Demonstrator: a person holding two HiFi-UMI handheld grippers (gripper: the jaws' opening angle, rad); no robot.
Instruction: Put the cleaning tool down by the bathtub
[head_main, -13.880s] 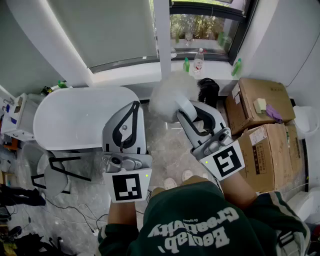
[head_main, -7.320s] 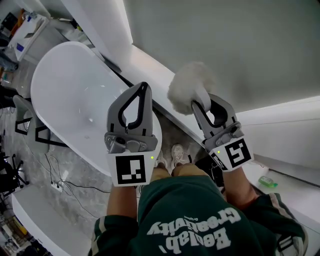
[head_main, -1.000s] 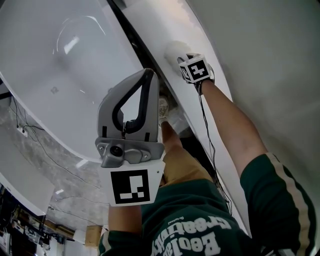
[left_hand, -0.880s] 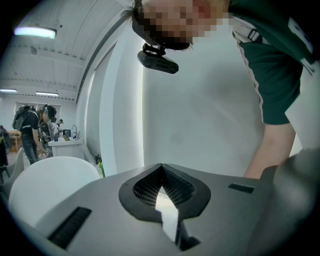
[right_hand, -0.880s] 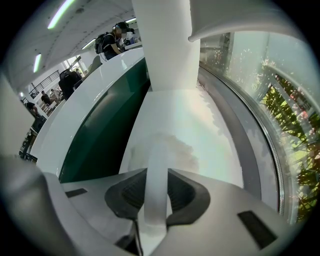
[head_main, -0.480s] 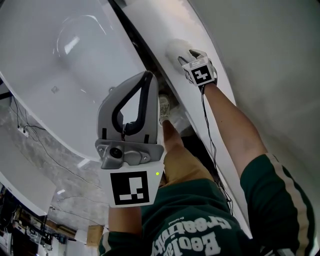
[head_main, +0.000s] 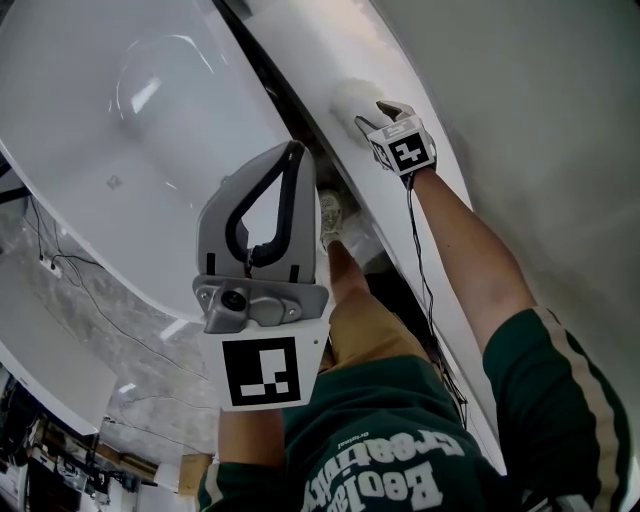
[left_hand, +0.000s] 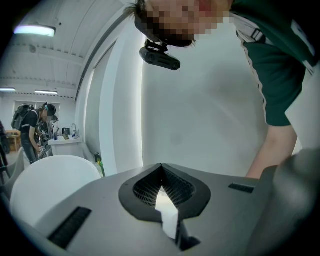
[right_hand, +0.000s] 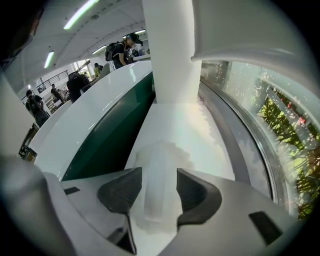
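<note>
Two tongs show from above. The left tongs (head_main: 293, 150), pressed together and empty, are held near the camera over the bathtub's (head_main: 120, 120) edge. The right tongs (head_main: 383, 108) reach out onto the white ledge (head_main: 318, 45) just beside the tub, jaws opening with the fluffy white cleaning tool (head_main: 348, 97) between them, lying on that ledge. A narrow dark gap parts tub and ledge. White lettering on the green sweatshirt (head_main: 400, 440) is upside down and partly cut off.
</note>
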